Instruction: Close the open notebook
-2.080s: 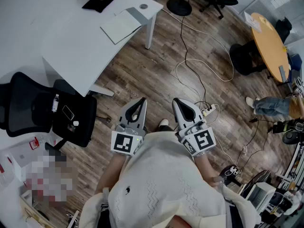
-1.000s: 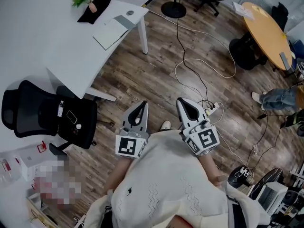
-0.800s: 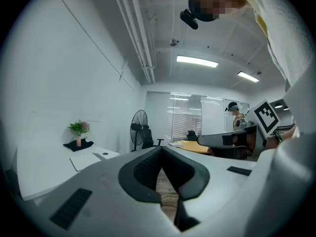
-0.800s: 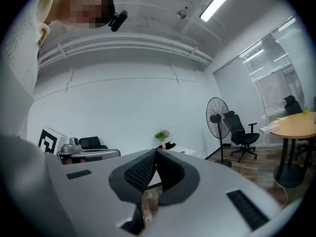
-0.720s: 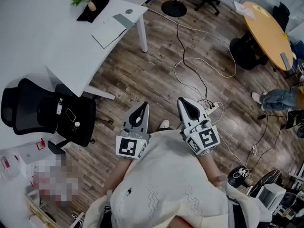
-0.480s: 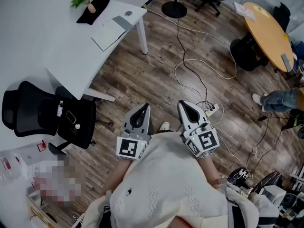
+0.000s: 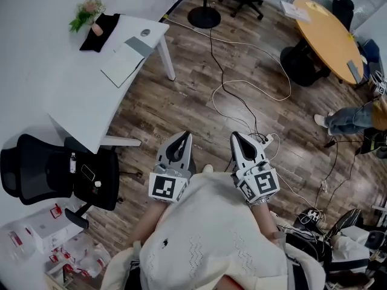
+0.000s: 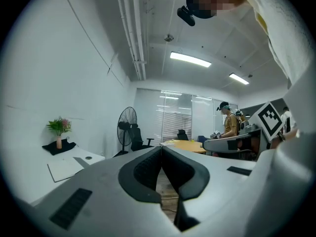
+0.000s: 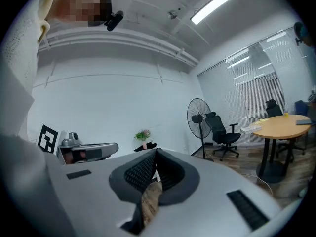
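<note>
Pointing forward side by side, left claw (image 7: 184, 135) and right claw (image 7: 234, 135) (both closed, empty)

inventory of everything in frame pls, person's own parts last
desk: 1, white, upper left
notebook: 1, white and grey, on the desk
plant: 1, green and pink, on a black mat at the desk's far corner
office chair: 1, black, left, beside the desk
round table: 1, wooden, upper right
cables: several, light and dark, on the wood floor, centre
bystander's legs: 1 pair, blue jeans, right edge
left claw: 1, grey, shut, empty, bottom centre
right claw: 1, grey, shut, empty, bottom centre
</note>
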A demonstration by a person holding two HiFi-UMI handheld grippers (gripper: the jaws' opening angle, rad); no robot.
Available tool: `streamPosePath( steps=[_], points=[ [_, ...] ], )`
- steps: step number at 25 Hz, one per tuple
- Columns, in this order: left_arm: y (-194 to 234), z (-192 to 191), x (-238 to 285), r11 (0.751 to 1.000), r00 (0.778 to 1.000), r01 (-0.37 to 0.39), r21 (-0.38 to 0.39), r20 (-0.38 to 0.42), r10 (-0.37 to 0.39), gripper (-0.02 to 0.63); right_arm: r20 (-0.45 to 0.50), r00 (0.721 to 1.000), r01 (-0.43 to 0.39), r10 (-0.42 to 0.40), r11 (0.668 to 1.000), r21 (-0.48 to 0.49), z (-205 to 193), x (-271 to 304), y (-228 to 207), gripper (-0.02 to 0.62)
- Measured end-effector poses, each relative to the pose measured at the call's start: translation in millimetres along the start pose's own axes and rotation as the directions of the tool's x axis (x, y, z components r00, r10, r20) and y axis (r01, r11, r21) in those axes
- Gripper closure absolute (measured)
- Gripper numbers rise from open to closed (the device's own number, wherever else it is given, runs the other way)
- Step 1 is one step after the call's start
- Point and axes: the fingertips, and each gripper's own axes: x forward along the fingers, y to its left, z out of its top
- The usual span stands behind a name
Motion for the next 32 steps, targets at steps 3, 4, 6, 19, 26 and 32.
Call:
streamPosePath(
  steps=[3, 4, 6, 19, 26, 32],
  points=[
    [17.0, 3.5, 22.4, 1.0, 1.0, 0.027, -0.006, 0.001, -0.027, 0.594, -0.001, 1.0, 0.024, -0.024, 1.0, 0.003, 4.9, 22.3, -7.7, 0.594],
    [23.3, 3.2, 29.5, 0.999, 0.999, 0.036, -0.01, -0.005, -0.036, 0.594, -0.003, 1.0, 0.027, -0.027, 1.0, 0.003, 6.6, 30.6, -8.7, 0.594],
    [36.8, 4.1, 44.2, 0.998, 0.998, 0.054, -0.021, -0.016, -0.054, 0.594, -0.006, 0.999, 0.033, -0.033, 0.999, 0.001, 10.8, 47.6, -10.2, 0.594],
    [126.4, 19.7, 117.8, 0.987, 0.989, 0.151, -0.06, -0.003, -0.151, 0.594, -0.004, 0.992, 0.126, -0.126, 0.992, -0.008, 32.2, 152.2, -19.6, 0.594],
    [178.8, 21.2, 132.0, 0.989, 0.991, 0.13, -0.074, 0.01, -0.13, 0.594, -0.015, 0.992, 0.122, -0.122, 0.992, -0.029, 37.9, 201.5, -8.0, 0.594],
    [204.9, 17.2, 130.6, 0.991, 0.996, 0.088, -0.097, 0.004, -0.088, 0.594, -0.038, 0.994, 0.097, -0.098, 0.995, -0.025, 38.8, 228.3, -4.1, 0.594]
  ],
)
